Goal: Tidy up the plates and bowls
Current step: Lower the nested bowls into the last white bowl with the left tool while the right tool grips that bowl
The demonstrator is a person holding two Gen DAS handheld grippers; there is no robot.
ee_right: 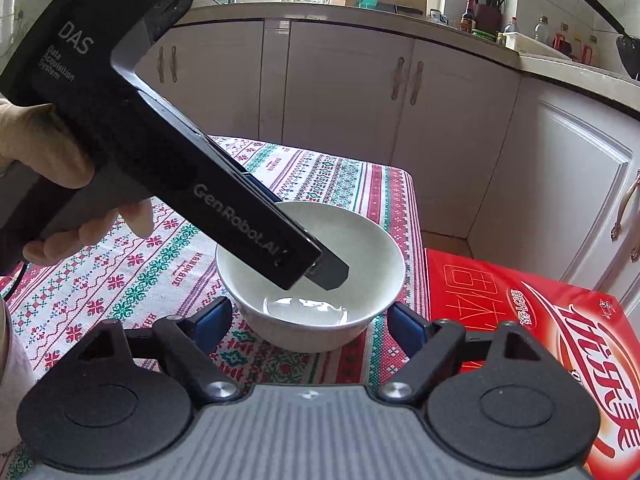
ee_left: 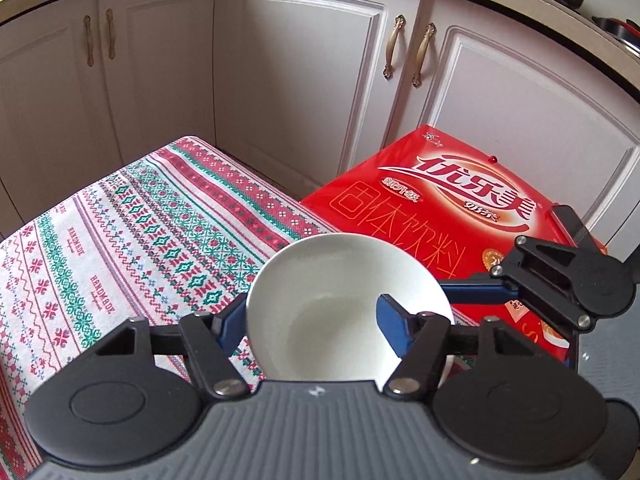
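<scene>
A white bowl (ee_left: 320, 280) stands upright on the patterned tablecloth (ee_left: 120, 240), near the cloth's right edge. My left gripper (ee_left: 312, 320) is shut on its wall, one blue finger (ee_left: 230, 328) outside the rim and the other inside the hollow. In the right wrist view the left gripper slants in from the upper left, its dark fingertip (ee_right: 332, 274) down inside the bowl (ee_right: 360, 248). My right gripper (ee_right: 310, 312) clasps the bowl's lower sides, a blue finger (ee_right: 216, 314) pressed against each flank. Its finger (ee_left: 476, 292) meets the bowl's right side in the left wrist view.
A red printed carton (ee_left: 440, 200) lies just right of the table, lower than the cloth. White cabinet doors (ee_left: 300, 80) with brass handles close off the far side. A gloved hand (ee_right: 24, 152) holds the left gripper's handle. The tablecloth (ee_right: 320, 176) stretches away to the left.
</scene>
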